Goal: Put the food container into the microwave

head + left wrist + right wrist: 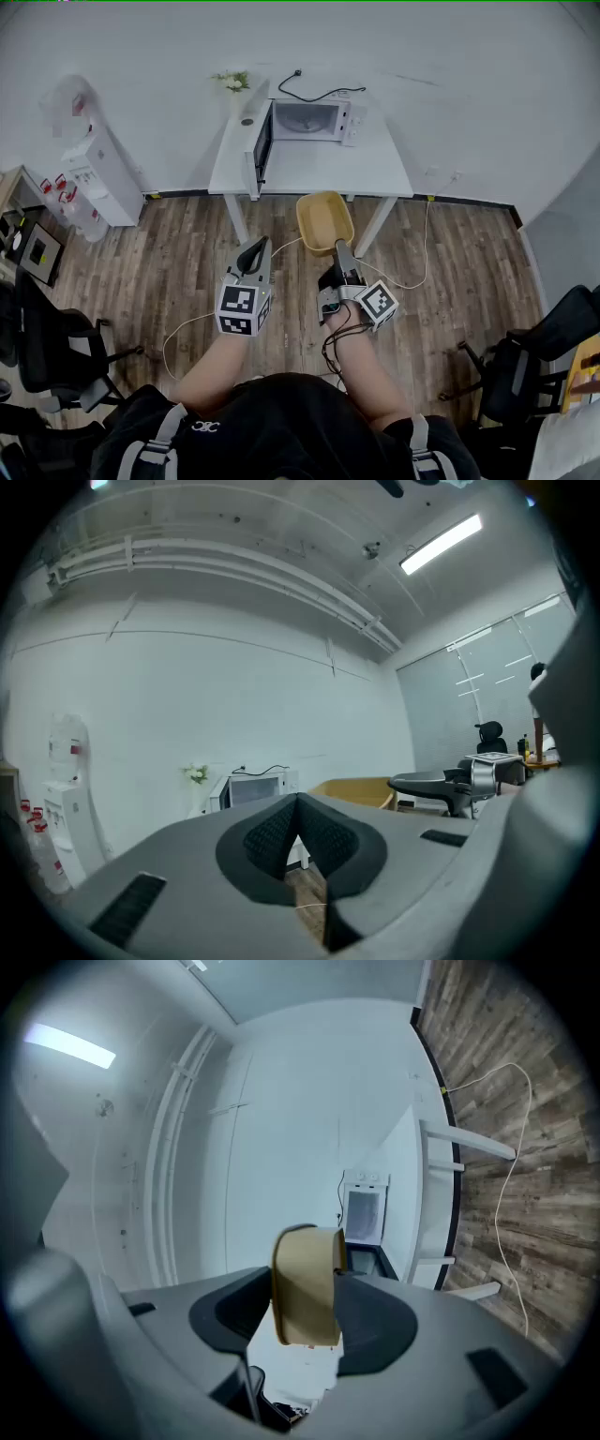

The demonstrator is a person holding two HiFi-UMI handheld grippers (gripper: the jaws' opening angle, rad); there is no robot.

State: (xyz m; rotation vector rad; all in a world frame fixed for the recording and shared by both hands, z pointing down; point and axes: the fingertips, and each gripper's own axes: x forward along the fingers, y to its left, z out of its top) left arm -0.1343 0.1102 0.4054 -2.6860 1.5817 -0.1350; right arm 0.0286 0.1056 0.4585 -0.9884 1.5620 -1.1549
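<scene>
The person is wearing a black top (pixel 272 427) with grey straps (pixel 169 424); the grey left claw (pixel 251 251) and right claw (pixel 339 249) are carrying black-and-white marker cubes (pixel 239 312).

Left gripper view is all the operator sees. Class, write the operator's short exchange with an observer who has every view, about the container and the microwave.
Operator: I see only a yellowish edge of the food container. Is it held?
Observer: Yes. The right gripper view shows the right tongs shut on its rim.
Operator: The microwave is small in my view. Is its door open?
Observer: Yes. The head view shows the door swung wide open at the microwave's left side, on the white table.
</scene>
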